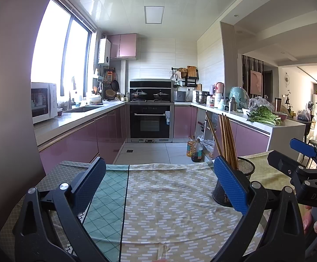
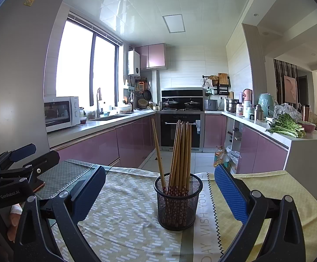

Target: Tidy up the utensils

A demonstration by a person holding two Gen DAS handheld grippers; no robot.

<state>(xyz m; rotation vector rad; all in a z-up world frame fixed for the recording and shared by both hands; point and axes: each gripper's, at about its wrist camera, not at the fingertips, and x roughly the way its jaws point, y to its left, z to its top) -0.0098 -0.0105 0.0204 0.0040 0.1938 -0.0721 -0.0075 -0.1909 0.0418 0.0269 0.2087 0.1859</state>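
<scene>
Patterned tablecloth (image 2: 123, 218), chopsticks (image 2: 181, 152) upright in mesh cup (image 2: 178, 207), both hand-held grippers released, empty.

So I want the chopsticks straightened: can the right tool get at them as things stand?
Probably yes. The right tool is open, with the chopsticks standing in the mesh holder straight ahead and nothing between.

The cloth-covered table (image 2: 123, 214) lies bare between the spread fingers of the left gripper (image 1: 158, 185), so the passage there is free. In front of the right gripper (image 2: 160, 190), between its wide-apart fingers, the mesh holder (image 2: 178, 203) stands with chopsticks (image 2: 180, 152) rising tall and blocks the straight way; both its sides are free.
</scene>
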